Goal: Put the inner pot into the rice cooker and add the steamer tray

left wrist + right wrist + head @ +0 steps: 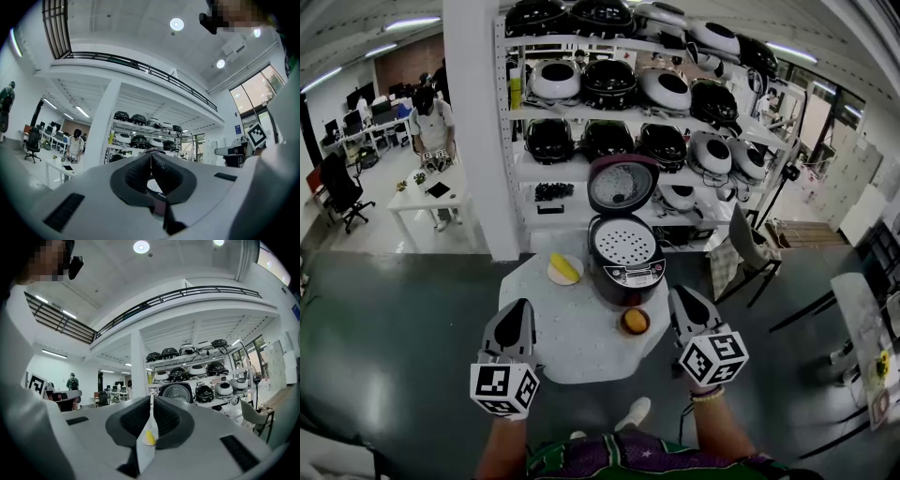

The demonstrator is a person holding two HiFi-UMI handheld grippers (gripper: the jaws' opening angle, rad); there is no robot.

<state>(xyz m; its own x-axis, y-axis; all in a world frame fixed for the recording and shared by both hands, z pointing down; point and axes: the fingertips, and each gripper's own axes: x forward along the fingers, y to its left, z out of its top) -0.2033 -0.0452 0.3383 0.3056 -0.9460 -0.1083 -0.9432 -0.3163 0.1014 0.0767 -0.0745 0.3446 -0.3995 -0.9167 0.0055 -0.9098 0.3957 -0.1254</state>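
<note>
The cooker stands at the table's far edge, lid up (tray already inside). Over the near edge hover the left gripper and right gripper, jaws closed, empty.

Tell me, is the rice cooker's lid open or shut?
Open. The lid stands raised behind the rice cooker, and the white perforated steamer tray shows inside.

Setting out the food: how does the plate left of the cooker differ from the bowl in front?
The plate is pale with a long yellow piece; the bowl is darker, holding something round and orange. The plate looks wider than the bowl. Both rest on the round table.
</note>
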